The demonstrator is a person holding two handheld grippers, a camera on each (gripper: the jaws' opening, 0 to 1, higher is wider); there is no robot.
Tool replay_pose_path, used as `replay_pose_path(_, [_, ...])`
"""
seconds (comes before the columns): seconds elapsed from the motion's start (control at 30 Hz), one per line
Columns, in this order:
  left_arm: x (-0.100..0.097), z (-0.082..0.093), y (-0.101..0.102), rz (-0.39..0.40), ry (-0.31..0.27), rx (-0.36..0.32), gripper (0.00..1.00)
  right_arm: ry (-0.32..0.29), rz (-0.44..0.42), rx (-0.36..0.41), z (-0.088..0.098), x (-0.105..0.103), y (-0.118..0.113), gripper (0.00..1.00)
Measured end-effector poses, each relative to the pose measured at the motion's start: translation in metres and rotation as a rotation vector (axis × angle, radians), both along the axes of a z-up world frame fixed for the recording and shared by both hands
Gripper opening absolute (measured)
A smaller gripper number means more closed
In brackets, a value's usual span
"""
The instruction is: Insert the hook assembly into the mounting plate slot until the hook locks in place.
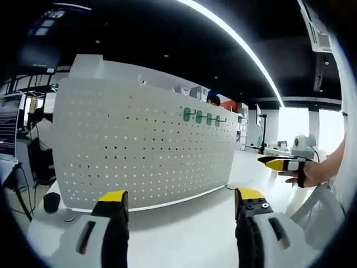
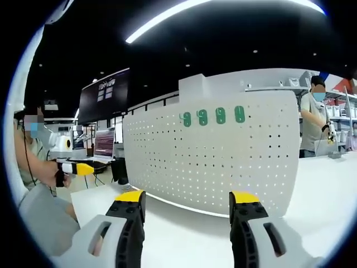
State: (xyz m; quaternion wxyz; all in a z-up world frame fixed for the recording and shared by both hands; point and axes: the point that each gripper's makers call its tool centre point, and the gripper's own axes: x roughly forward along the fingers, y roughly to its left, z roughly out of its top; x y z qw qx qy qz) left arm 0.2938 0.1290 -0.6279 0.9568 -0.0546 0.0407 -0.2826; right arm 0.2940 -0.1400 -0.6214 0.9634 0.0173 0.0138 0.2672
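Both my grippers, left gripper (image 1: 181,209) and right gripper (image 2: 187,209), hold jaws spread wide with nothing between them over the white table (image 2: 184,234); beyond stands the white pegboard (image 1: 139,151), four green hooks (image 2: 212,116) seated along its upper rows

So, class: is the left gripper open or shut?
Open. The left gripper has its yellow-tipped jaws standing wide apart with nothing between them, in front of the white pegboard.
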Motion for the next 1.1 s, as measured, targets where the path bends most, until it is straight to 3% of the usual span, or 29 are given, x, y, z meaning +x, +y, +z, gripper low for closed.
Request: replay_pose_path(1.1, [-0.0016,0.0011,0.0045,0.017,-0.005,-0.005,0.80,0.002,-0.002,0.007,0.0013,-0.0008,-0.0001,0.58])
